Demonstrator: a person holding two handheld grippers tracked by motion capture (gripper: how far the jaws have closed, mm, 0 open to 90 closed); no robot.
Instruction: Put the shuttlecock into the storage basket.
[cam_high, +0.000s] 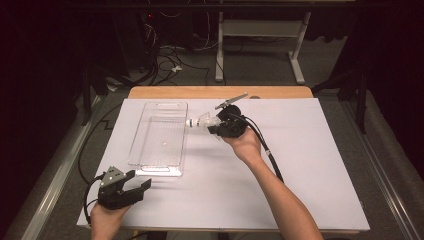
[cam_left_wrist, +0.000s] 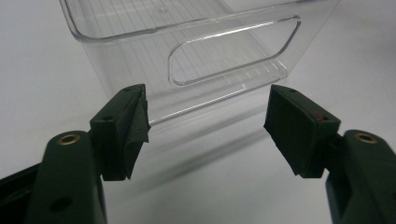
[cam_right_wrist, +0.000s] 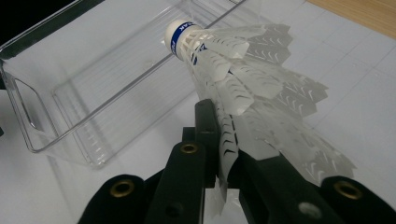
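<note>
The right gripper (cam_high: 212, 125) clamps a shuttlecock (cam_right_wrist: 243, 79) beside the clear bin (cam_high: 159, 137); the left gripper (cam_left_wrist: 208, 128) gapes empty at the bin's near end by the tabletop's (cam_high: 310, 170) near-left corner.

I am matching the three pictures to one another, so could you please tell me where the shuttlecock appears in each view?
High view: the shuttlecock is just above the middle, in the right gripper, its cork by the right rim of the clear tray.
Left gripper view: it is not in this picture.
Right gripper view: the shuttlecock runs from top centre to lower right, its skirt clamped at the bottom.
Shared landmark: the clear tray.
</note>
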